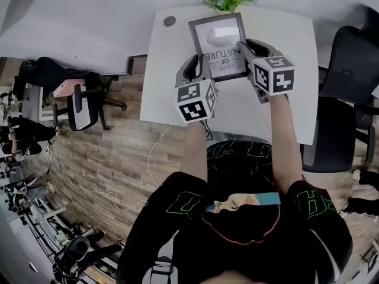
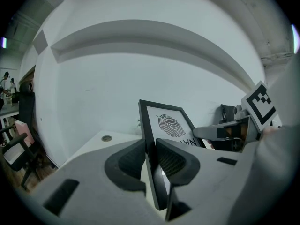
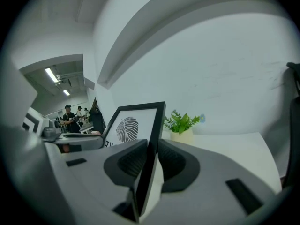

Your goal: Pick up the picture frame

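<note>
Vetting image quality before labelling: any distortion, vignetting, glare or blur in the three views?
Head view: bright, even light, sharp; table edges bow from the wide lens. Left gripper view: strong fisheye, black corners, picture frame dim but legible, its near edge soft. Right gripper view: same black corners, ceiling lights blown out at left, plant in focus.

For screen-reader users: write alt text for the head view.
A person grips a black picture frame with two grippers, the left gripper clamped on its left edge and the right gripper on its right edge, over a white table. A green plant stands at the table's far edge.
</note>
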Tool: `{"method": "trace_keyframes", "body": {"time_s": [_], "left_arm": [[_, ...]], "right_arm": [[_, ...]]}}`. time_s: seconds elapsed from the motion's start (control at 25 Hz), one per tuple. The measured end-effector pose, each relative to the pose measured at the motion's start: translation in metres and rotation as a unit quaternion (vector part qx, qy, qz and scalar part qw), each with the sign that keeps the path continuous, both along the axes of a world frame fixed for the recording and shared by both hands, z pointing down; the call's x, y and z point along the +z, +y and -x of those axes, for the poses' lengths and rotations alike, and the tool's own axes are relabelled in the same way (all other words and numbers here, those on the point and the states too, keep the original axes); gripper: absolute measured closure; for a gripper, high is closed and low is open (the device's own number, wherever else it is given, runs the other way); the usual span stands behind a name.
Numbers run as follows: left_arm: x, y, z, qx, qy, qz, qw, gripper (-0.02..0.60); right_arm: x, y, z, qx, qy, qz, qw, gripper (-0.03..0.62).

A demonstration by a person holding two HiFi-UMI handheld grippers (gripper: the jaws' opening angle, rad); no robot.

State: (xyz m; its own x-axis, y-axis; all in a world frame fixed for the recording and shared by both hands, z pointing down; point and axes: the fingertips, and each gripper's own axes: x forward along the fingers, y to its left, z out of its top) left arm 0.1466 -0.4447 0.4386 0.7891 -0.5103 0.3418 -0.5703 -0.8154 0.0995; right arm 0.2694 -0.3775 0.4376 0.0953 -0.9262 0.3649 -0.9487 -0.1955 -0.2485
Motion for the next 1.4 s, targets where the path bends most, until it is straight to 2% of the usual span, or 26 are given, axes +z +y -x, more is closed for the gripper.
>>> {"method": "trace_keyframes", "body": {"time_s": [0.48,0.84,1.4], "left_arm": [[-0.055,-0.013,-0.004,0.0,0.037,-0.052,0.9979,0.503],[-0.095,-0.009,-0.016,0.015,0.062,-0.103,0.9926,0.503],[-0.107,-0.007,-0.027,0.036,0.072,-0.12,0.9895,0.503]], "right_arm": [[-0.066,-0.007,-0.001,0.006,0.066,-0.055,0.996,0.514],[-0.108,0.004,-0.008,0.024,0.103,-0.102,0.989,0.513],[-0.122,0.011,-0.015,0.04,0.12,-0.12,0.985,0.513]]}}
